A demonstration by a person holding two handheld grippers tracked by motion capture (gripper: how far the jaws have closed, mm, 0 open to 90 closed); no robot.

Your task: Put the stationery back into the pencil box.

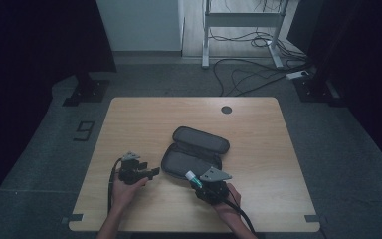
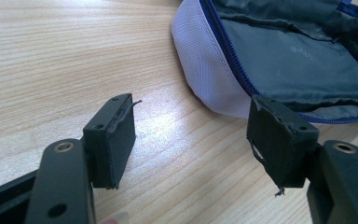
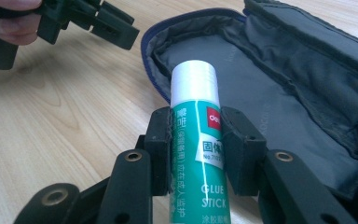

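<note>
Right gripper (image 3: 196,149): clenched on green cylindrical glue stick (image 3: 198,154), white cap.
Pencil case (image 3: 279,93): soft fabric, unzipped, just beyond stick.
Left gripper (image 2: 191,140): released, beside case.
Counter (image 1: 258,129): pale woodgrain.

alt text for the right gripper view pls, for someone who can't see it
The right claw grips a green glue stick with a white cap, aimed at an open dark pouch on a wooden table. At the top left, a hand holds the left claw just beside the pouch's edge.
</note>
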